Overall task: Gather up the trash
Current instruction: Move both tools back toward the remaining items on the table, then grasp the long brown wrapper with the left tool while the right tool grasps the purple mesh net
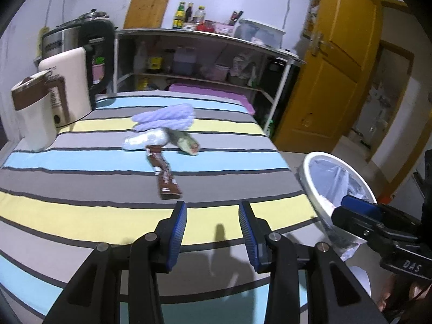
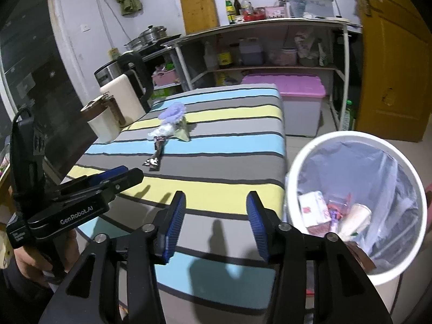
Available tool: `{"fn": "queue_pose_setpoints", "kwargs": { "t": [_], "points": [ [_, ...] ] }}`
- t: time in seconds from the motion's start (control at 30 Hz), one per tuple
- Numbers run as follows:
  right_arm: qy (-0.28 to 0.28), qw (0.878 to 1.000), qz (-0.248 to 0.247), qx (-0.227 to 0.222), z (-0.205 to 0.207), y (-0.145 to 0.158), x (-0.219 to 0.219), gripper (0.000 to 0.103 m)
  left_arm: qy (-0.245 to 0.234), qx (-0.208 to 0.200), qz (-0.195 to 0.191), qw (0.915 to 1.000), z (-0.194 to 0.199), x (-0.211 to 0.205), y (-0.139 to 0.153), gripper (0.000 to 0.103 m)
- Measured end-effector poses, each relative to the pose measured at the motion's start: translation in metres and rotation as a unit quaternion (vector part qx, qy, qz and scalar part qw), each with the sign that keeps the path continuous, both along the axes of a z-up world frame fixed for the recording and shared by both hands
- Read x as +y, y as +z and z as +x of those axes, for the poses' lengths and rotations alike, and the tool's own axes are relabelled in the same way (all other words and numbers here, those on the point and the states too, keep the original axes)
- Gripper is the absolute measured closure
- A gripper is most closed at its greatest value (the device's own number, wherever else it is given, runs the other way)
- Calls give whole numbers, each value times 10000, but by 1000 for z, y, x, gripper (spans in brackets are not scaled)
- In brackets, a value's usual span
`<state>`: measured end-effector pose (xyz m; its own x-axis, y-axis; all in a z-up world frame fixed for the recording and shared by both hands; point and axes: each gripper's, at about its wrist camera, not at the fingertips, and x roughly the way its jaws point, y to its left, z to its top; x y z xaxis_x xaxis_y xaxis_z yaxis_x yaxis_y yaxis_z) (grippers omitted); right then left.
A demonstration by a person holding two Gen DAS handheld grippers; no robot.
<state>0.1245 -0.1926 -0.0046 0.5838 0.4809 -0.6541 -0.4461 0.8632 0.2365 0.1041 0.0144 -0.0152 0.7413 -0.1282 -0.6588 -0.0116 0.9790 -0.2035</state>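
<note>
A long brown wrapper [image 1: 164, 172] lies on the striped tablecloth [image 1: 81, 210], with a crumpled clear plastic bag [image 1: 144, 139], a green packet [image 1: 186, 143] and a purple cloth [image 1: 166, 117] behind it. They also show small in the right wrist view: wrapper [image 2: 156, 154], purple cloth [image 2: 172, 113]. The white trash bin [image 2: 294, 172] with a liner holds several pieces of trash, right of the table. My left gripper [image 1: 213, 221] is open and empty, short of the wrapper. My right gripper [image 2: 216, 216] is open and empty over the table's near edge beside the bin.
A white kettle [image 1: 70, 86] and a white-brown jar [image 1: 32, 113] stand at the table's left. A metal shelf [image 1: 205, 62] with bottles and a pink-lidded box [image 2: 297, 102] stand behind. A yellow door [image 1: 332, 62] is at the right.
</note>
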Motion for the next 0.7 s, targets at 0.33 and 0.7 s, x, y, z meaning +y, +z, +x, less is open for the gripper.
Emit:
{"fn": "queue_pose_setpoints", "kwargs": {
  "t": [0.33,0.7],
  "points": [
    [170,9998,-27,-50,18,3,17,46,243,106,-23,9996,19,24,-5,63],
    [332,9994,-94,90,45,-1,38,46,507,432,-185,9976,57,46,-28,63]
  ]
}}
